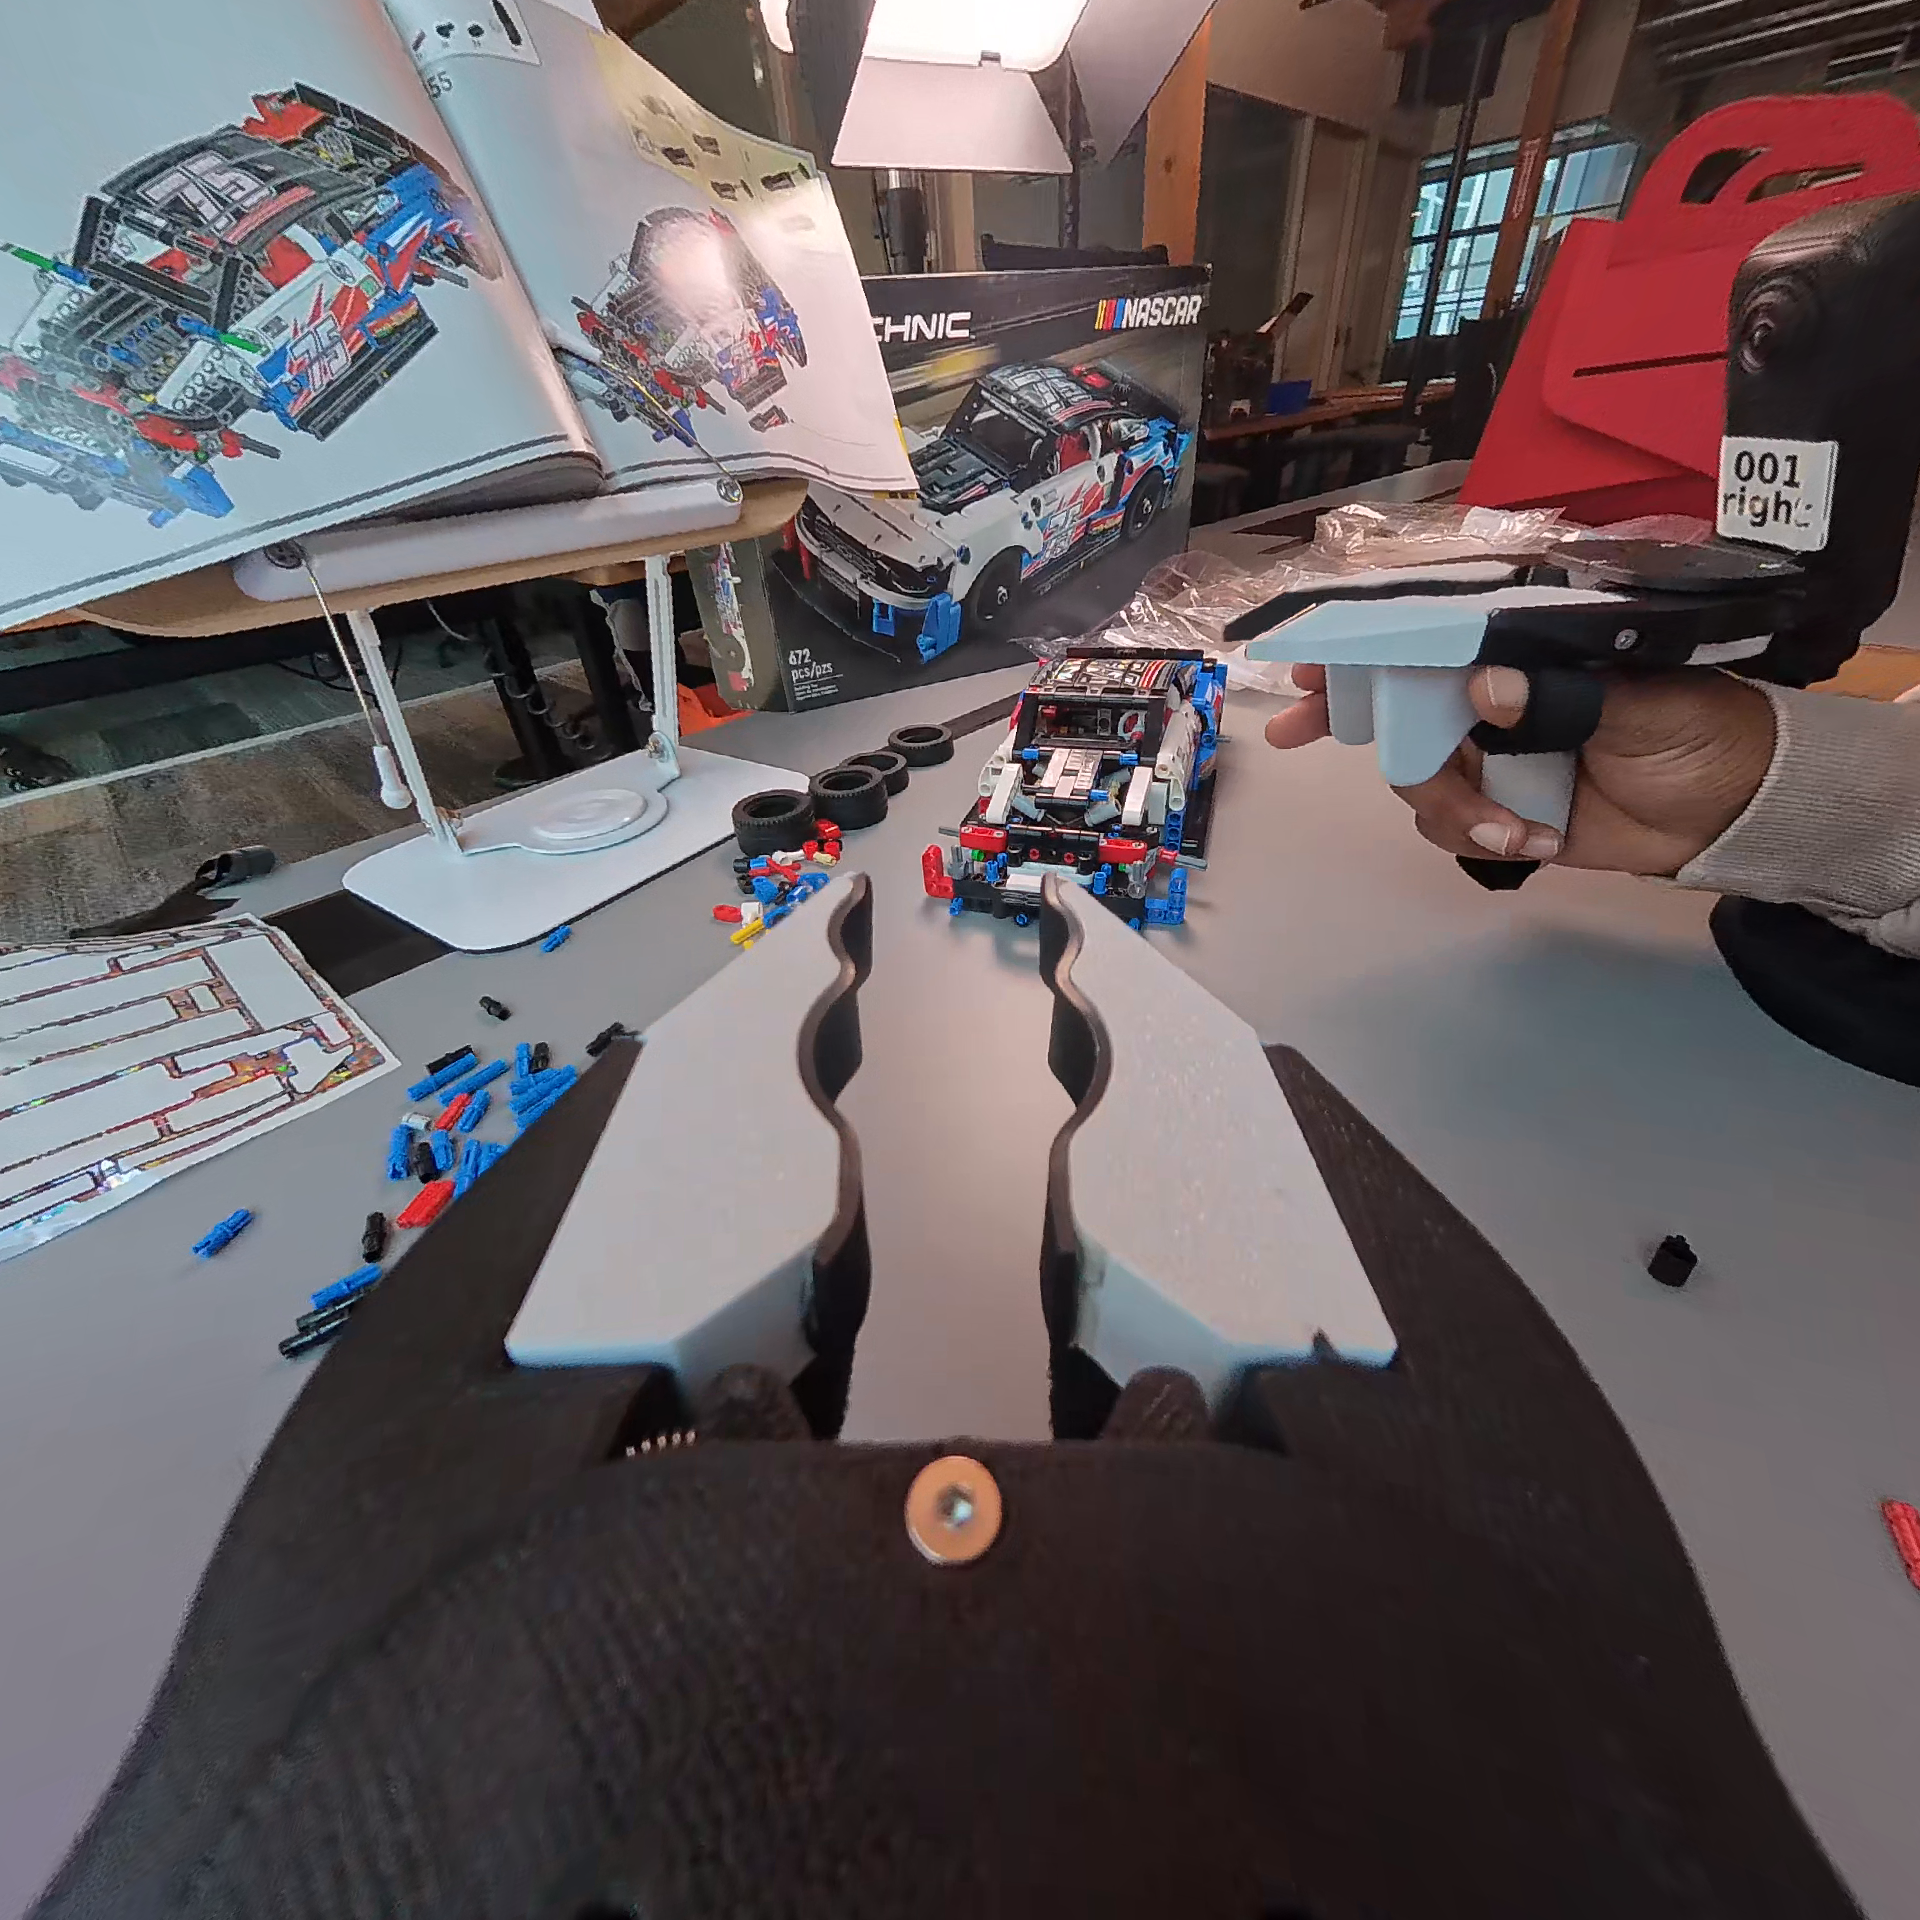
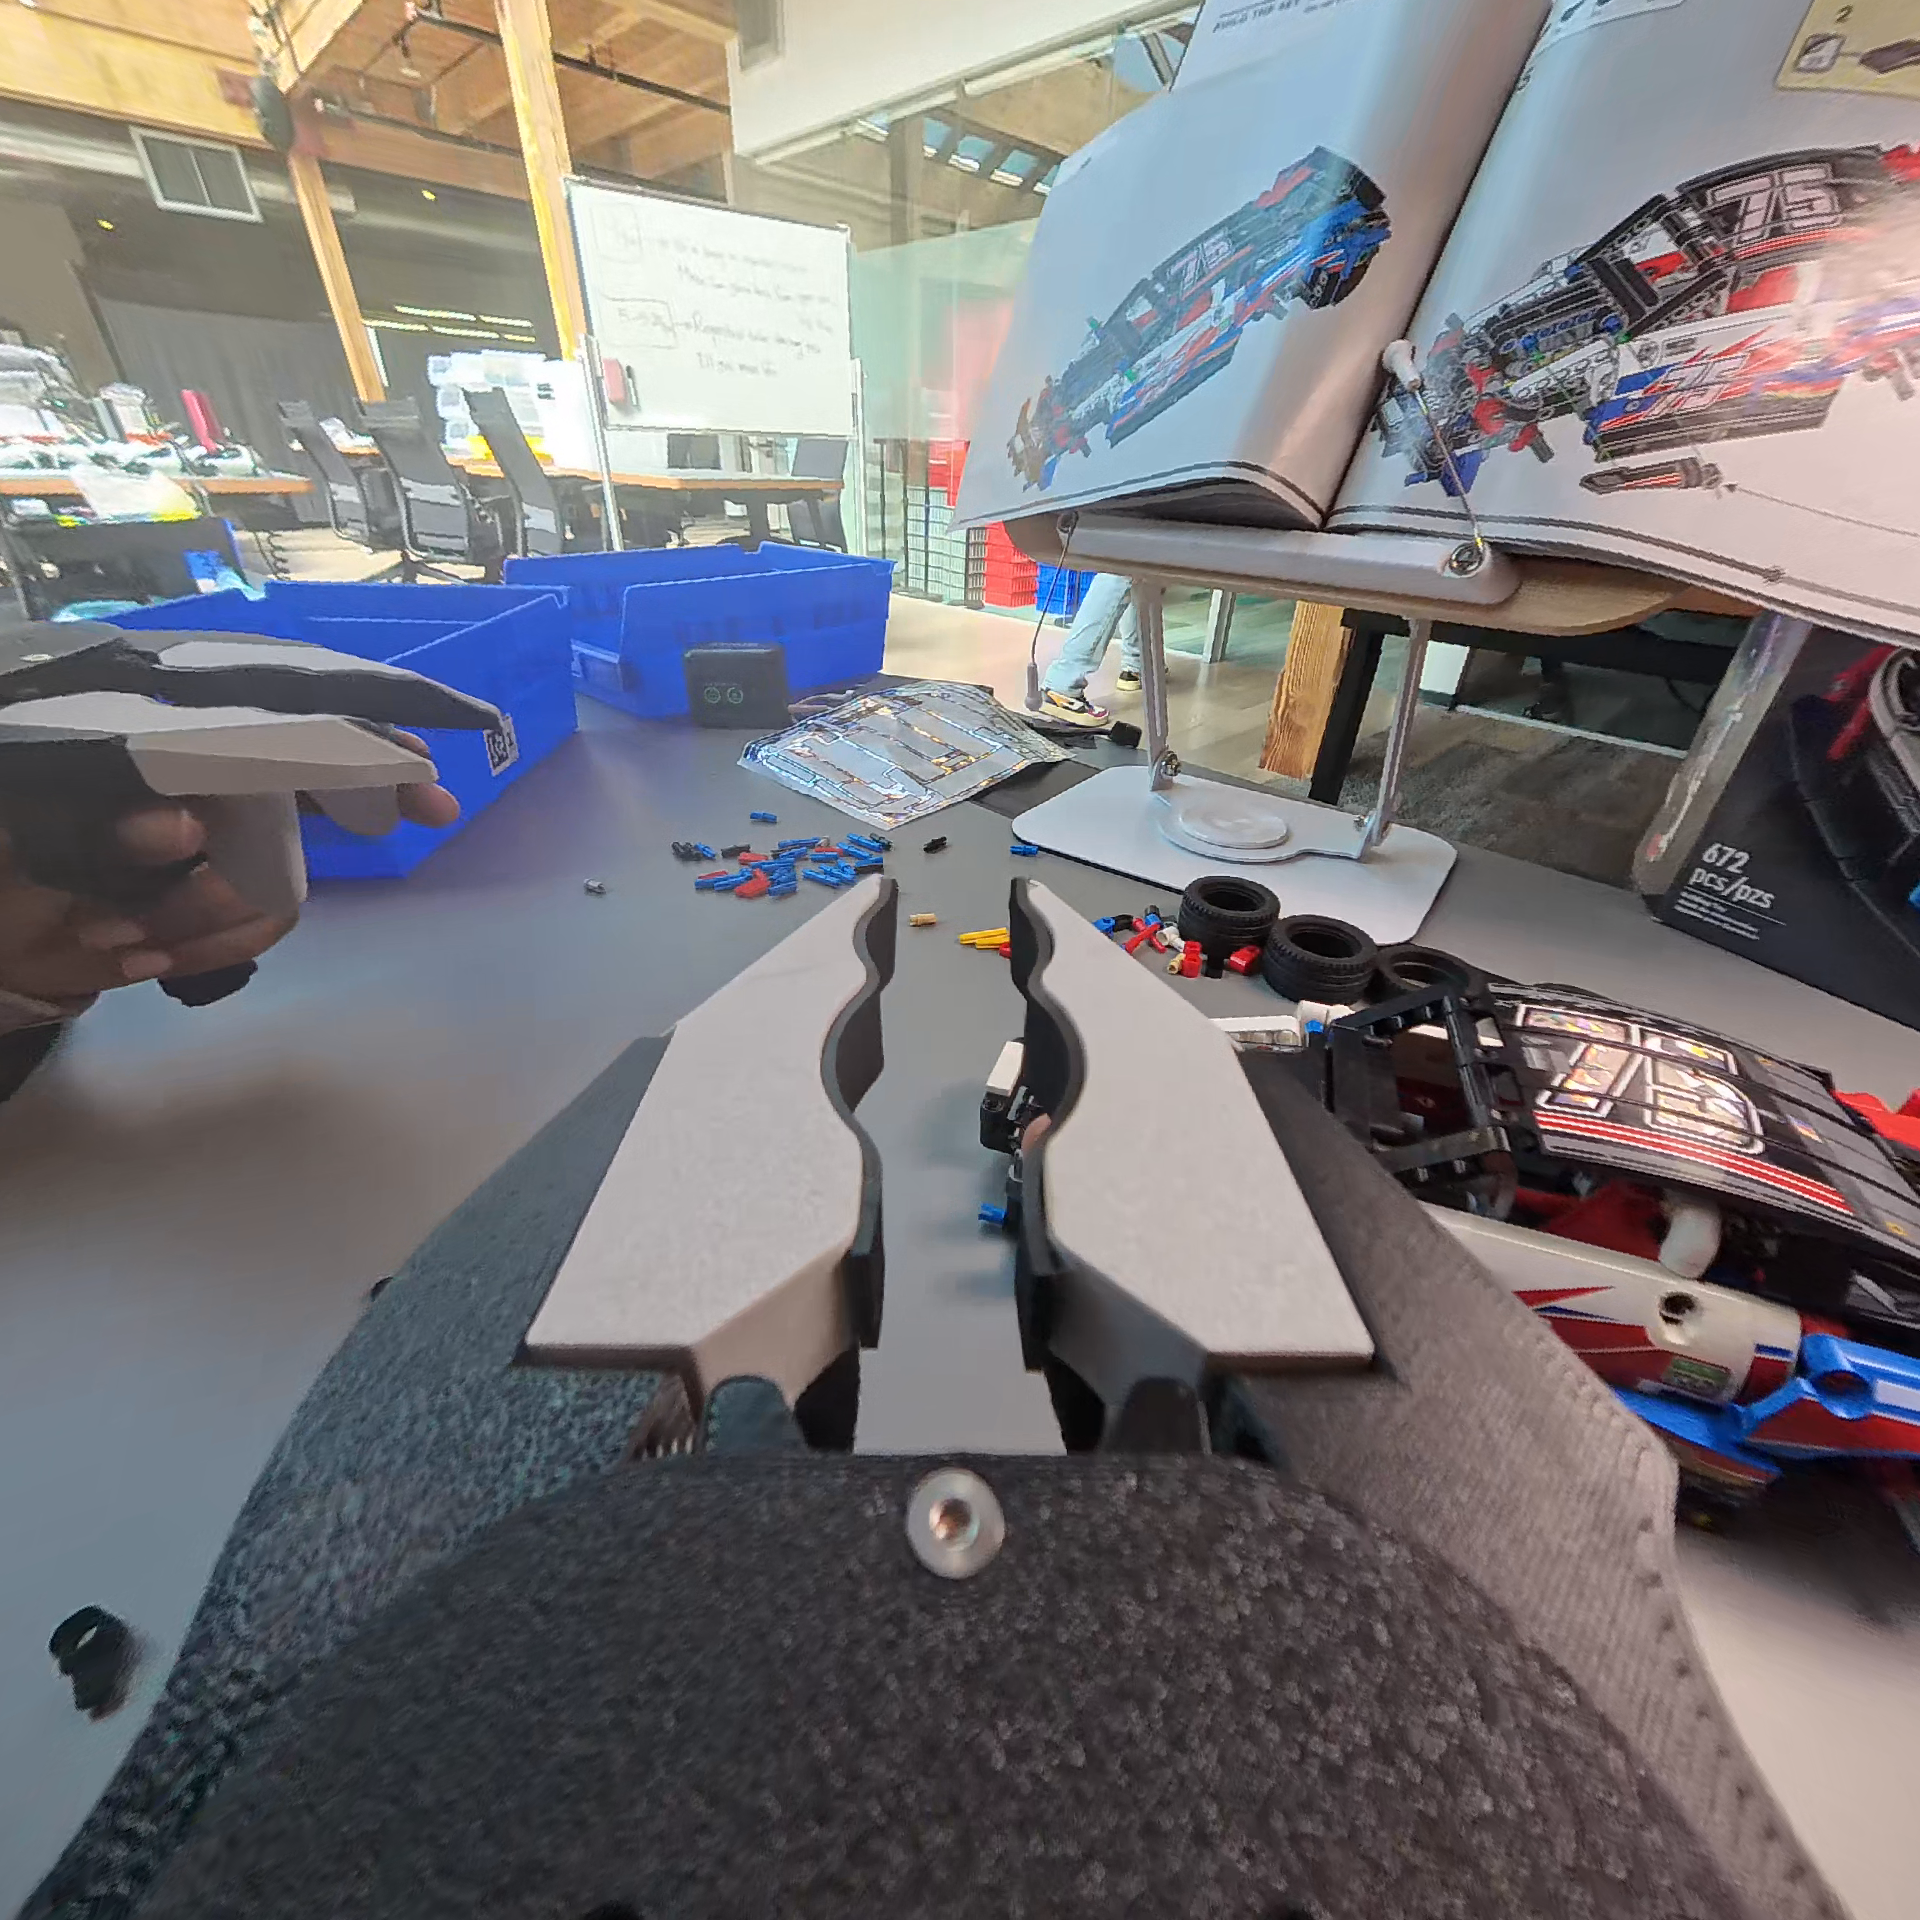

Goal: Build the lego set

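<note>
Left gripper [image 1: 956,904]: fingers apart, empty, held low over the grey counter [image 1: 1403,1091], aimed at the nose of the car model. Right gripper [image 2: 951,904]: fingers apart, empty, just beside the model's flank, held in a hand [image 1: 1621,769]. Partly built racing car model [image 1: 1091,790]: centre of counter, bodywork and roof fitted, wheels absent. Four black tyres [image 1: 831,795]: in a row just beside the model, near the stand base. Loose pins and connectors [image 1: 468,1122], blue, red, black: scattered on the left side; a smaller mixed heap [image 1: 779,883] near the tyres. One black stray piece [image 1: 1671,1259] well apart on the right. Sticker sheet [image 1: 156,1060]: mostly used up, at the left edge. Instruction booklet [image 1: 312,291]: open on a white book stand [image 1: 540,852], late-stage drawings shown. Set box [image 1: 997,468]: behind the model, printed with branding, a car picture and a piece count; wording not reproduced. Blue bins [image 2: 623,634] and plastic bags [image 1: 1403,540]: farther back. Step judged in hand: late assembly, between picks. Next move likely calls for selecting a small part from the loose heap, with fine fingertip alignment, while steadying the model.
</note>
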A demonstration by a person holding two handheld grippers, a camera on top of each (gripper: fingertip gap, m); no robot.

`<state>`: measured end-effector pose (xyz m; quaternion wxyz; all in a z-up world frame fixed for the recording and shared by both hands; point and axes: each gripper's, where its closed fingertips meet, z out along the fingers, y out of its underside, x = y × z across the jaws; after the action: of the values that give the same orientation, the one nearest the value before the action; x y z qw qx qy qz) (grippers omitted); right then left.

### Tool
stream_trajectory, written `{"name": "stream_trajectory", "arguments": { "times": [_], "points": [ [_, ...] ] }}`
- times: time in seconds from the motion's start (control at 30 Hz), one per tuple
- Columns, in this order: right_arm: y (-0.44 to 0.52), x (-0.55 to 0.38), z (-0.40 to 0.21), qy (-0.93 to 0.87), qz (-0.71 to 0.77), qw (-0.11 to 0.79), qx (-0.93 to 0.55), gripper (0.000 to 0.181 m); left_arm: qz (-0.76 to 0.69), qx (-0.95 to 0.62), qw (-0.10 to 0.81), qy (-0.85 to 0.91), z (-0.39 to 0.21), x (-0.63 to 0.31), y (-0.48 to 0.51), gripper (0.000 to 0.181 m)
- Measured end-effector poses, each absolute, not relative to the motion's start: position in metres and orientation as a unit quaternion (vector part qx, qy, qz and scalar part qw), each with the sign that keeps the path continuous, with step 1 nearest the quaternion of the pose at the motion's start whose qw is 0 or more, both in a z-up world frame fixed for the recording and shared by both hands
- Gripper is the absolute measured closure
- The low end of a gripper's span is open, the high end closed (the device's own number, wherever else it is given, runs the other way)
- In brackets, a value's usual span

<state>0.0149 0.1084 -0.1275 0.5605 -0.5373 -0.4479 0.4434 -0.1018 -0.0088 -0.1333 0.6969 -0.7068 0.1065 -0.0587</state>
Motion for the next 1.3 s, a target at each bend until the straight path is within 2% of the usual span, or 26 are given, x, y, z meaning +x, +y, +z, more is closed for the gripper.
{"name": "stream_trajectory", "arguments": {
  "times": [0.5,0.67,0.83,1.03,1.17,1.3],
  "points": [
    [0.122,0.022,-0.122,-0.418,0.418,0.596,-0.544,0.165,-0.051,-0.702,0.705,0.091,-0.127,-0.111,-0.010,0.151],
    [0.122,0.029,-0.109,-0.403,0.408,0.620,-0.535,0.165,-0.004,-0.672,0.738,0.059,-0.090,-0.140,-0.026,0.151],
    [0.118,0.027,-0.108,-0.408,0.406,0.618,-0.535,0.166,0.129,-0.648,0.751,-0.012,-0.040,-0.227,-0.078,0.155],
    [0.112,0.024,-0.110,-0.423,0.396,0.618,-0.531,0.168,0.231,-0.736,0.626,-0.115,-0.027,-0.369,-0.161,0.157],
    [0.112,0.022,-0.115,-0.431,0.390,0.614,-0.534,0.172,0.174,-0.842,0.494,-0.128,-0.073,-0.431,-0.180,0.158],
    [0.111,0.021,-0.119,-0.437,0.376,0.614,-0.539,0.175,0.082,-0.918,0.377,-0.092,-0.126,-0.444,-0.175,0.163]
  ]
}}
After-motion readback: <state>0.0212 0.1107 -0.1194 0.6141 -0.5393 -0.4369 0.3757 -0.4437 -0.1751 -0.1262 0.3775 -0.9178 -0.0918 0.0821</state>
